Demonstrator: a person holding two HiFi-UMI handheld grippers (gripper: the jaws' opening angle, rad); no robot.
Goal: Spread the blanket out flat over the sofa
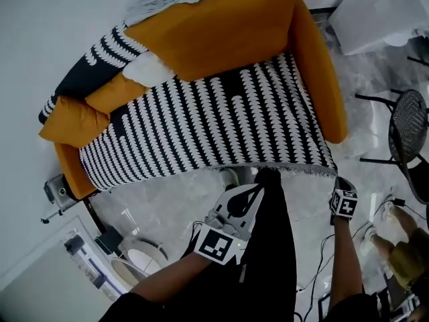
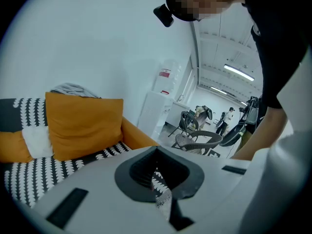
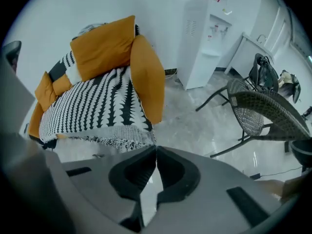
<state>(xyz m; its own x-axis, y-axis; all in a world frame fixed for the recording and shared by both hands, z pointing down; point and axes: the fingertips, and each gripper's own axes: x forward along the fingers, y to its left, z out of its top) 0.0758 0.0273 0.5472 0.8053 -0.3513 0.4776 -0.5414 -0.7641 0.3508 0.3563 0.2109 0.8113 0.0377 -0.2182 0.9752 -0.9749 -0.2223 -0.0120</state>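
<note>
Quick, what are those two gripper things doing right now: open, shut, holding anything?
Left gripper: closed on the fringed edge of the blanket.
Right gripper: closed, holding nothing.

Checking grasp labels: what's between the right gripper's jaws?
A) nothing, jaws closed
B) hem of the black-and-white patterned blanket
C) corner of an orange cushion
A: the right gripper has its jaws together, only grey floor showing behind them; the black-and-white patterned blanket lies apart on the orange sofa.

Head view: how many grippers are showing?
2. The left gripper is near the blanket's fringed front edge; the right gripper is further right, over the floor. None hidden.
</note>
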